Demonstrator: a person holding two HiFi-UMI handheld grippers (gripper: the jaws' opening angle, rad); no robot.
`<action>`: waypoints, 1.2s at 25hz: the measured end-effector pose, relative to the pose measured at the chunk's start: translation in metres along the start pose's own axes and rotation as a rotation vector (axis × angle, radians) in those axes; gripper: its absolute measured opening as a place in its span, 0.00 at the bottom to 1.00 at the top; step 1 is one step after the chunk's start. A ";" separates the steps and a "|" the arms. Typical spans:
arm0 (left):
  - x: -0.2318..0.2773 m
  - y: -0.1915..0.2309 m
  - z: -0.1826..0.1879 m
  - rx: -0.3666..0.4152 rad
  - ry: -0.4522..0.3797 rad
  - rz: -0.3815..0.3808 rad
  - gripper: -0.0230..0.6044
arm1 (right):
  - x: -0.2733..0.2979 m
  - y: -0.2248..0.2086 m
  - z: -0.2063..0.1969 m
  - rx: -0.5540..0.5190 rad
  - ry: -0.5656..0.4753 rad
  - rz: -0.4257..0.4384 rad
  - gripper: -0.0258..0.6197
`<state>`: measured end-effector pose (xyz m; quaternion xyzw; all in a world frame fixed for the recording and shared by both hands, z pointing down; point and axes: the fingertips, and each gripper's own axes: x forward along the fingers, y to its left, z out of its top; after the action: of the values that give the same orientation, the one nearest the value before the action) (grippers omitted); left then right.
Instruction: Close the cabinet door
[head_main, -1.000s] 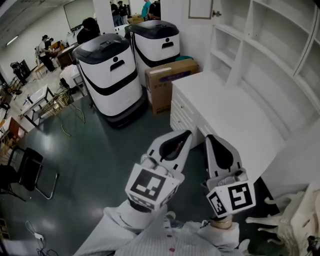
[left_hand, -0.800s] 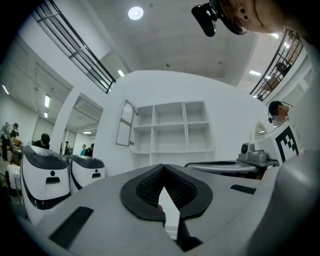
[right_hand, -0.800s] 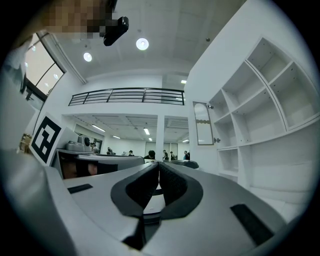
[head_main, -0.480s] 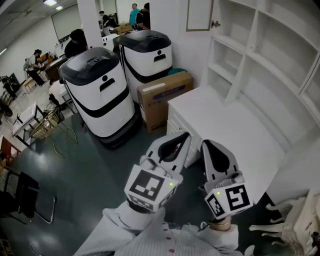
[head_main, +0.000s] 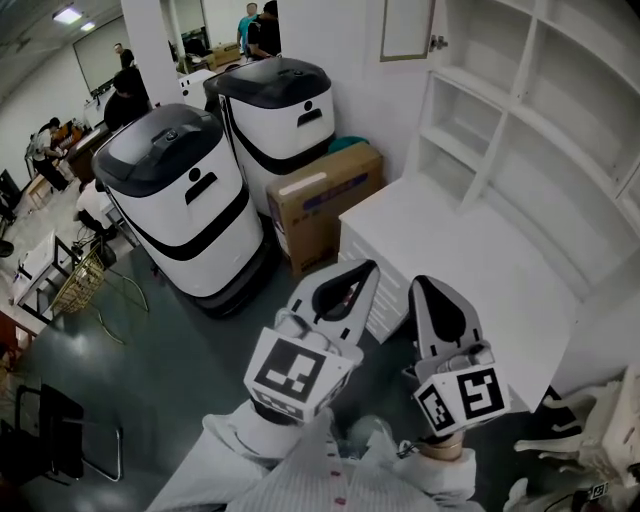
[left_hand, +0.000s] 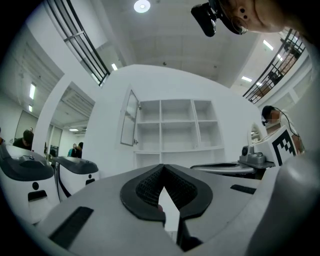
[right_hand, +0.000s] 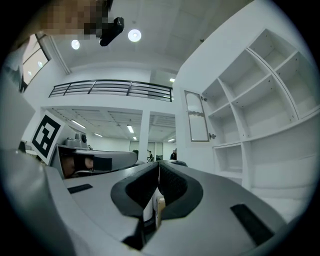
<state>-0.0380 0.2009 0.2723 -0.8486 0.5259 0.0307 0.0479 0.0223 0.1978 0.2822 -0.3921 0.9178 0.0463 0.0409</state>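
Note:
The white shelf cabinet (head_main: 530, 110) stands on the right wall, and its small framed door (head_main: 407, 30) hangs swung out at the top left corner. In the left gripper view the door (left_hand: 129, 118) stands edge-on, left of the empty shelves (left_hand: 172, 127). In the right gripper view the door (right_hand: 196, 116) has a small knob low on its right side. My left gripper (head_main: 366, 268) and right gripper (head_main: 421, 284) are side by side, well short of the cabinet, over the counter's near corner. Both are shut with nothing between their tips (left_hand: 162, 167) (right_hand: 158, 165).
A white counter with drawers (head_main: 470, 260) runs under the shelves. Two white and black machines (head_main: 185, 190) (head_main: 280, 105) and a cardboard box (head_main: 322, 198) stand to its left. People work at tables far left. A black chair (head_main: 60, 435) stands on the dark floor.
Both grippers have been carried forward together towards the counter and shelves, and the cabinet door now shows larger and nearer. Their jaws stayed shut.

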 end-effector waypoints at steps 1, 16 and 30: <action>0.002 0.007 -0.003 -0.006 0.004 -0.001 0.05 | 0.006 -0.001 -0.004 0.005 0.006 -0.007 0.06; 0.080 0.109 -0.036 -0.002 0.064 0.013 0.05 | 0.136 -0.039 -0.033 0.008 0.047 0.020 0.06; 0.223 0.209 -0.016 0.026 0.026 0.012 0.05 | 0.283 -0.124 -0.014 -0.034 0.009 0.051 0.06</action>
<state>-0.1259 -0.0917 0.2550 -0.8450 0.5321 0.0131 0.0516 -0.0839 -0.0915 0.2576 -0.3696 0.9267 0.0612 0.0287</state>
